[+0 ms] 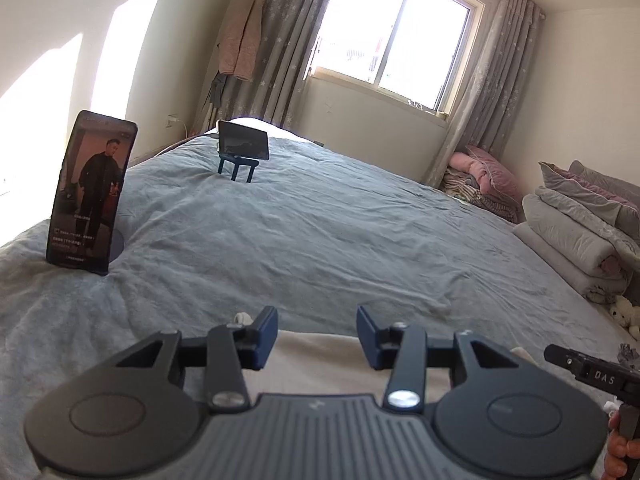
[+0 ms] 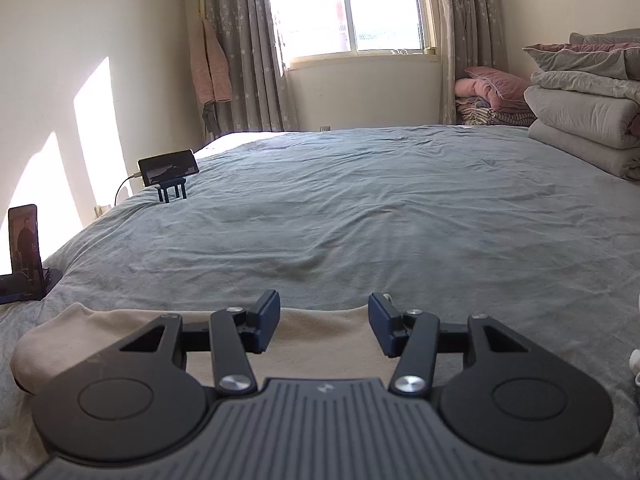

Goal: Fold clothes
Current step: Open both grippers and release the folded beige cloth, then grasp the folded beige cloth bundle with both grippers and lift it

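garment: the beige garment [image 2: 316, 340] lay flat on the grey-blue bedspread [image 2: 380, 220] at the near edge of the bed, right under both my claws. Its far hem ran straight across and one rounded end bulged out to the left.
left claw: my left gripper [image 1: 317, 334] hung over the garment with its jaws apart, nothing between the pads, only cloth showing below the gap.
right claw: my right gripper [image 2: 324, 326] was the same deal, jaws apart over the garment's far hem, holding nothing.
step: looked to me like a between-folds moment, cloth let go and lying settled, no grip on it yet.
next move: I reckoned I'd need to pick a fresh edge or corner of the garment with each claw, come down low enough to pinch one layer and not the bedspread too.
around the garment: phone on a stand [image 1: 90, 194] stood left of it, a tablet [image 1: 243, 141] farther up the bed, folded quilts [image 2: 588, 120] off to the right.
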Motion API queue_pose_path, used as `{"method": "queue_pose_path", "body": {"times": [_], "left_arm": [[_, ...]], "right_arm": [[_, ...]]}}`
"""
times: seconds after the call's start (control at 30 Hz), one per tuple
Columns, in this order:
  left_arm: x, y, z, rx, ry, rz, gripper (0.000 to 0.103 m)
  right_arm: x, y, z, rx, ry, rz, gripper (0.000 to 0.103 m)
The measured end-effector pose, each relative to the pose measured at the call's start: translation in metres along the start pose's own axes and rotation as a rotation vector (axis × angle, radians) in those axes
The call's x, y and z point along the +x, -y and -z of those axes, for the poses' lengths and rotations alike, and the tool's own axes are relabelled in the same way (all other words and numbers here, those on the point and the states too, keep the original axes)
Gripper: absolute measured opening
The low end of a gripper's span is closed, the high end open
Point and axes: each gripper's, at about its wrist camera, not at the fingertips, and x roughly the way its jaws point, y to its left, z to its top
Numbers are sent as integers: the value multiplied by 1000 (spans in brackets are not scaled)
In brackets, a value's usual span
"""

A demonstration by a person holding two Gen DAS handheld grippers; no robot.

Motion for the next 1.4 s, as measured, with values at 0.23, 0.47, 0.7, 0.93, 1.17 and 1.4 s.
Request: {"method": "queue_pose_path", "body": {"times": [0.23,0.47,0.7,0.93,1.17,1.4], "left_arm": [[28,-13,51,156,-116,-36,40],[4,-36,41,20,-102,-35,19],[-23,-54,21,-203,-112,-75,54],[-25,-79,30,-524,-258,-49,78],[-26,-59,52,-752,-280,59,80],[-5,-28,76,-819,-208,14,76]], "right_arm": [[33,-3,50,-56,-101,47,55],[17,18,45,75,-67,94,53],[-1,6,32,133,-2,23,60],[-1,0,30,123,-18,-9,63],[-3,-1,30,126,-19,-20,68],[-5,-8,32,109,7,-22,64]]}}
